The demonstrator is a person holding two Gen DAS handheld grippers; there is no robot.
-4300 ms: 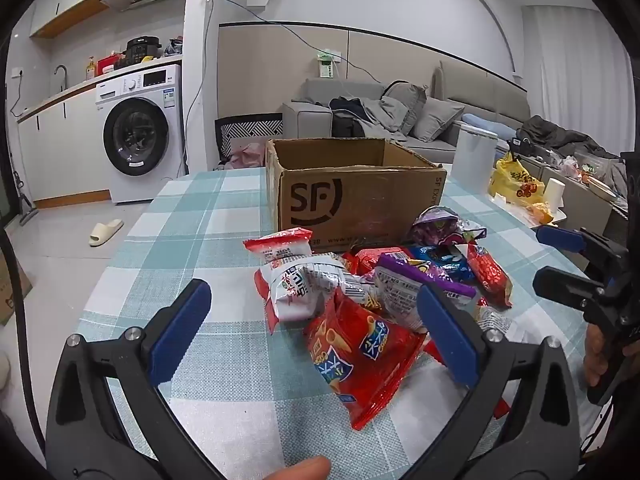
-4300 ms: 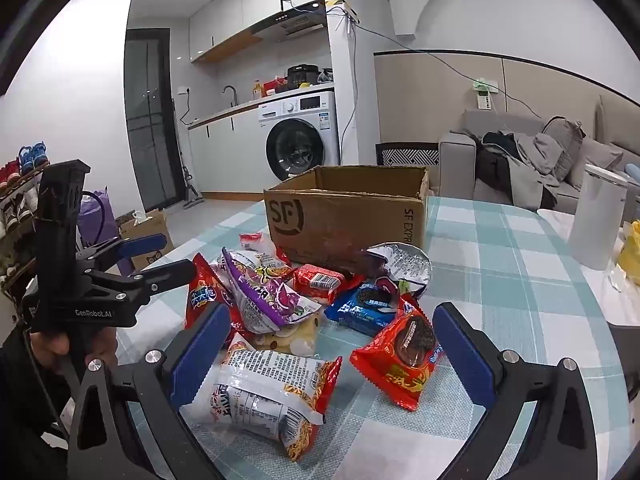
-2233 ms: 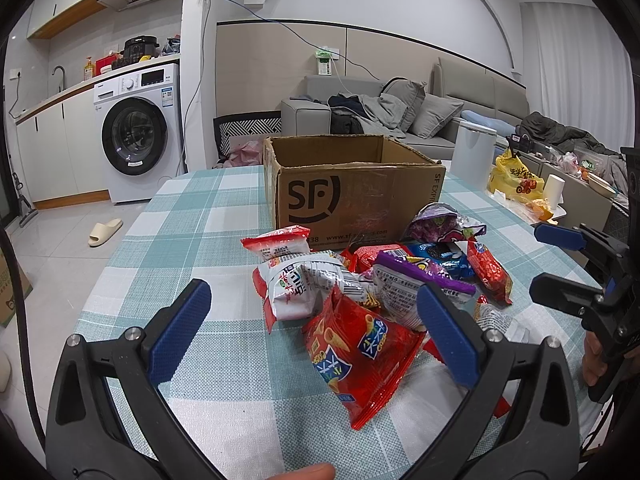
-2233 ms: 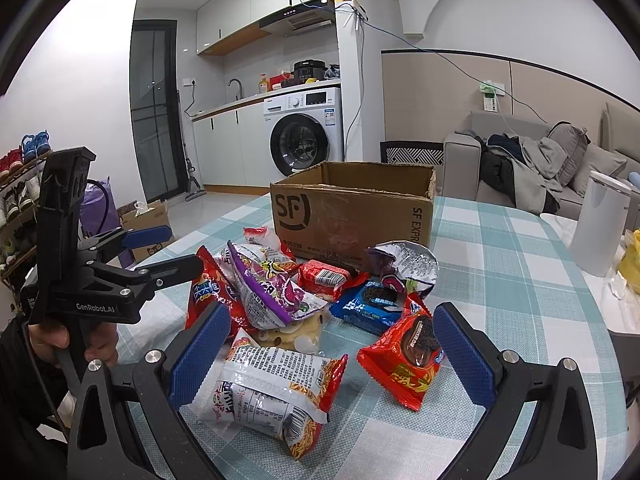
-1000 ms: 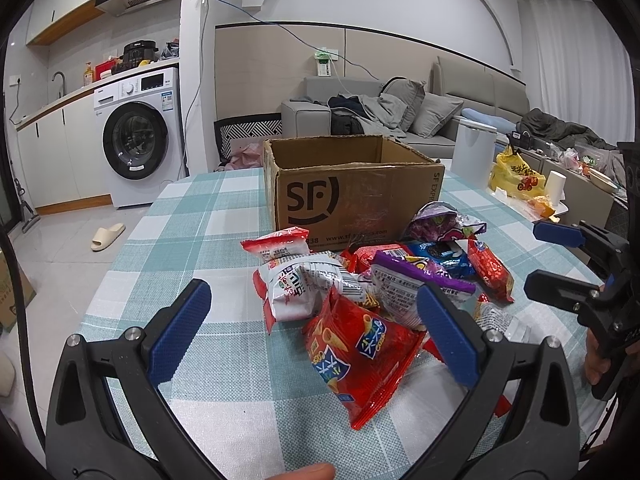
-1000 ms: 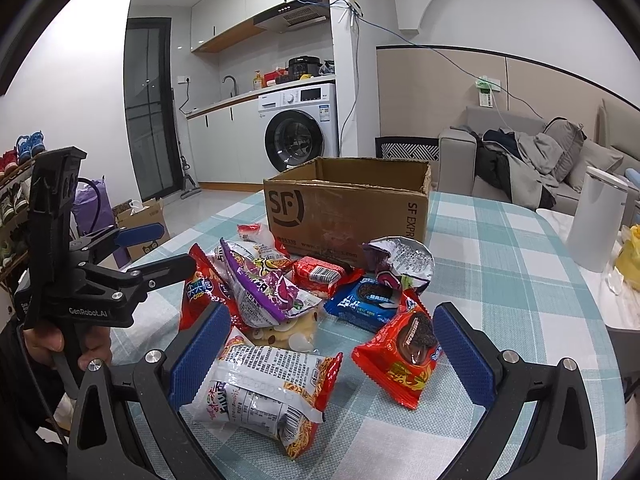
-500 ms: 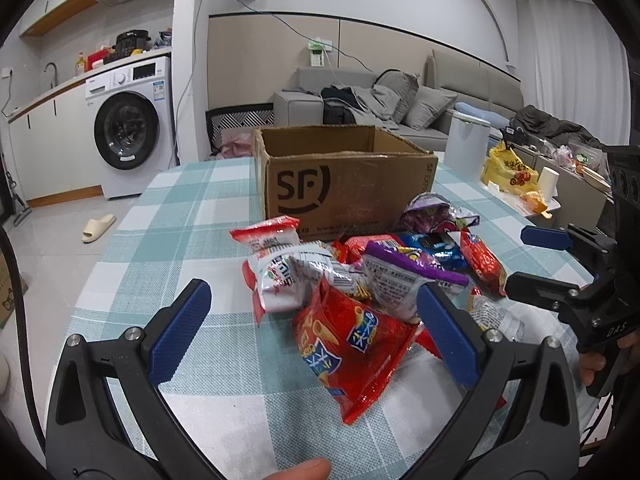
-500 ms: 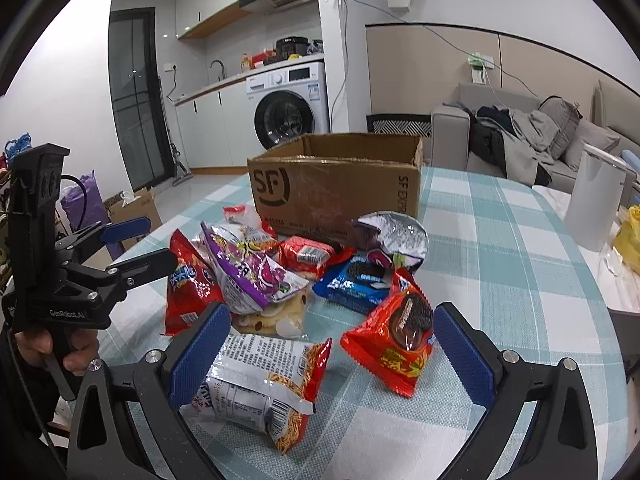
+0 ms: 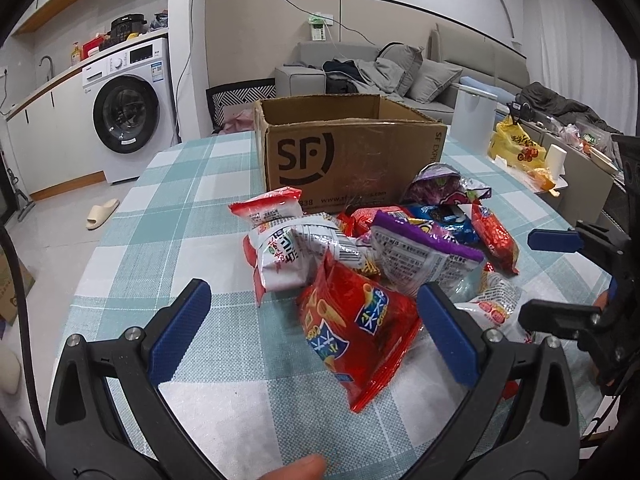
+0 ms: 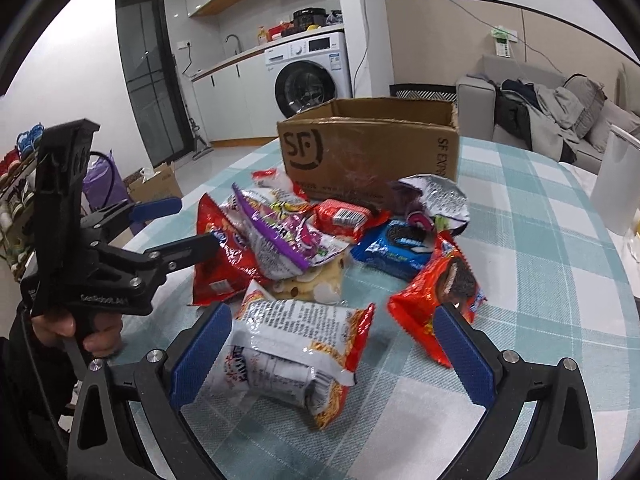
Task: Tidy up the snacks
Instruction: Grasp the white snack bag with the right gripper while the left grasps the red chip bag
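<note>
Checked tablecloth [image 9: 168, 208], snack pile [image 9: 360, 248], both jaws wide, empty

A home: washing machine [image 9: 126, 114] by the kitchen counter, sofa [image 9: 384, 76] behind.

We look low across the checked table [image 9: 168, 184] from two wrist cameras, left at seven o'clock, right at five, both facing the cardboard box [image 9: 352, 156] at twelve, close over the shared snack pile [image 10: 320, 248]; each view catches the other gripper.

Snack packs [image 9: 360, 264] piled on table just beside open SF box [image 9: 348, 152].
</note>
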